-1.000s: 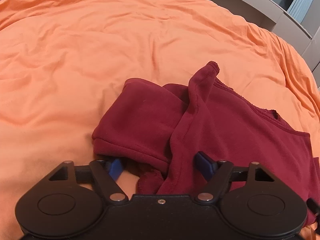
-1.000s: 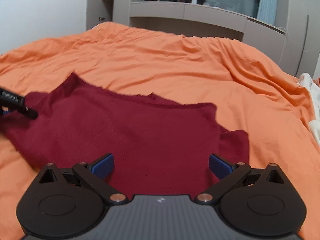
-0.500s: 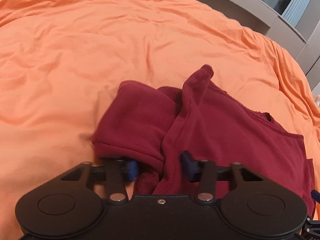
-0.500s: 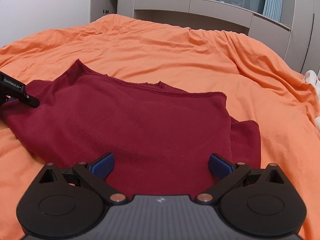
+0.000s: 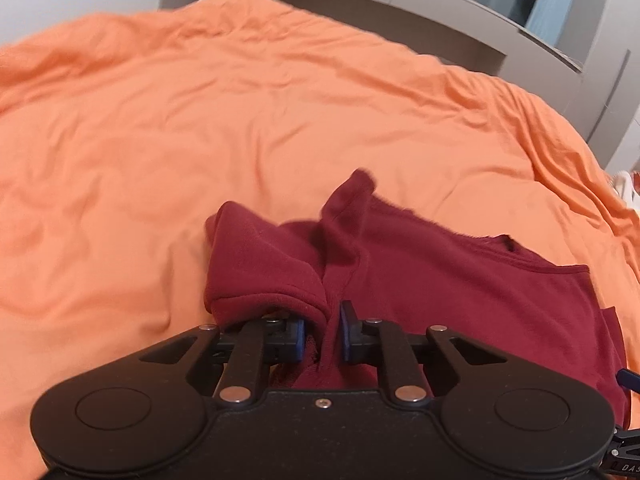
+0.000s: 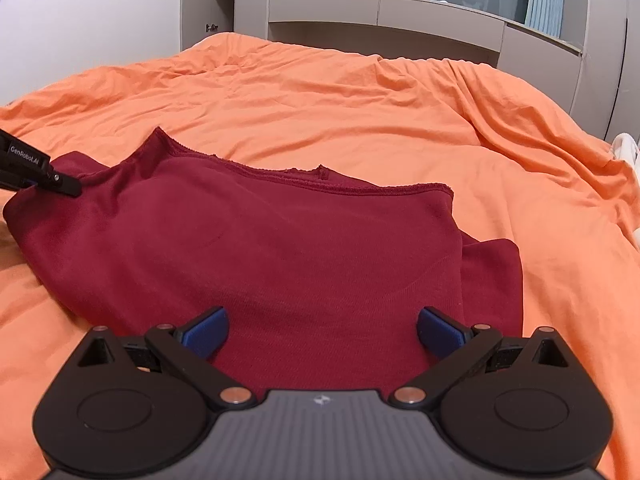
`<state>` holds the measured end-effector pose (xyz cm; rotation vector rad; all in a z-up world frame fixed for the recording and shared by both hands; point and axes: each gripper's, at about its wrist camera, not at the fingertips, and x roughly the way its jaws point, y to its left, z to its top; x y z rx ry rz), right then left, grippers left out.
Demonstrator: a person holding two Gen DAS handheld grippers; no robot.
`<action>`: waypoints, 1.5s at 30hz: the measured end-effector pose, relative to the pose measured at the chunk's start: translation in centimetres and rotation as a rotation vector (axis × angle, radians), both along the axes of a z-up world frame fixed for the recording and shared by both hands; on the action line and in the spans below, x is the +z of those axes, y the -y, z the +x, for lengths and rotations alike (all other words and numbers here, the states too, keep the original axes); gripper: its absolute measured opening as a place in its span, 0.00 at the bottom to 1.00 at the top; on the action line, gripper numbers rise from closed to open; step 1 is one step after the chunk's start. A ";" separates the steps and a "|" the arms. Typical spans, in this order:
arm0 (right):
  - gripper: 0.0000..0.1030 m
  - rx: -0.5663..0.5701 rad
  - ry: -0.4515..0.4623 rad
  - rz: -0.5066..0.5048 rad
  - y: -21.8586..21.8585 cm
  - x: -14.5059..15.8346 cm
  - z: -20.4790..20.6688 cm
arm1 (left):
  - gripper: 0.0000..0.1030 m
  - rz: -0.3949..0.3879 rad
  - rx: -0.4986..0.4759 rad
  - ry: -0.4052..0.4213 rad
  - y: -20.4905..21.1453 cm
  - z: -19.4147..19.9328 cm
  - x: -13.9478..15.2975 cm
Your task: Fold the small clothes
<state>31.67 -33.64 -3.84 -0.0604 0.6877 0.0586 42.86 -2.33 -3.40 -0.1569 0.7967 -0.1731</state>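
Note:
A dark red top point(image 6: 280, 248) lies on the orange bedsheet point(image 6: 360, 104), its neckline on the far side. In the left wrist view the top point(image 5: 460, 280) has a bunched sleeve at its left end. My left gripper point(image 5: 323, 334) is shut on a fold of that sleeve edge, the cloth pinched between the blue pads point(image 5: 347, 330). My right gripper point(image 6: 322, 328) is open and empty, hovering over the near edge of the top with its blue pads point(image 6: 204, 330) wide apart. The left gripper's body point(image 6: 36, 168) shows at the left edge of the right wrist view.
The orange sheet point(image 5: 200, 120) covers the whole bed with wrinkles. Grey cabinets and shelves point(image 6: 400, 20) stand behind the bed. A white object point(image 6: 626, 148) sits at the bed's right edge.
My left gripper has closed from wide open onto the sleeve fold and tilted up, so more of the room shows. My right gripper stayed open and pulled back slightly from the top.

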 end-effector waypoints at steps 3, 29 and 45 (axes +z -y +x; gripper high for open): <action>1.00 -0.004 0.007 0.016 0.9 0.8 -0.3 | 0.16 0.026 -0.046 0.037 1.7 -0.1 1.7; 1.00 -0.325 0.027 0.053 15.2 1.4 -6.7 | 0.29 0.094 -0.694 0.050 24.0 -8.1 0.9; 1.00 -0.189 0.081 0.345 15.5 2.2 -3.8 | 0.88 0.161 -0.668 0.107 21.2 -11.9 1.6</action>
